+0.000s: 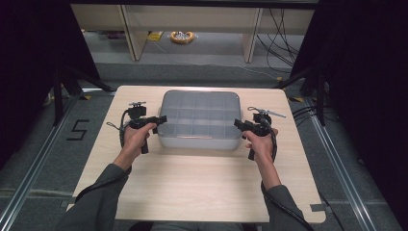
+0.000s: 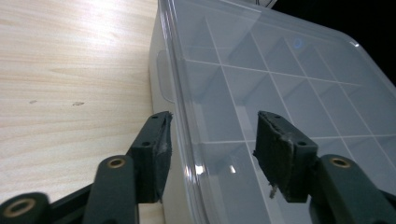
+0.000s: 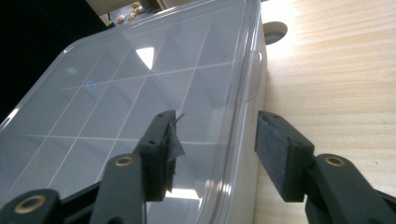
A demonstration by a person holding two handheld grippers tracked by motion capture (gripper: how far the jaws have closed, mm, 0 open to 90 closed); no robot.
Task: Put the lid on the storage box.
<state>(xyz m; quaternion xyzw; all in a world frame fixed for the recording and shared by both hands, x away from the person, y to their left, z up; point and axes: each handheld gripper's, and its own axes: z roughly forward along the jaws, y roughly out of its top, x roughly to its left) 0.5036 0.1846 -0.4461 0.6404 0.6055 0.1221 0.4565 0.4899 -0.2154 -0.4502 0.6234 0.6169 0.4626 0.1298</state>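
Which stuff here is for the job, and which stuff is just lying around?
For the job:
- clear compartment box, lid on
- left gripper, open at the box's left edge
- right gripper, open at its right edge

Just lying about:
- yellow roll on the floor
- cables on the floor

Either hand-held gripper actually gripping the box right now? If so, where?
Nothing is held. The left hand-held gripper straddles the lid edge of the clear compartment box at its left end, the right hand-held gripper at its right end; pads stand apart from the plastic.
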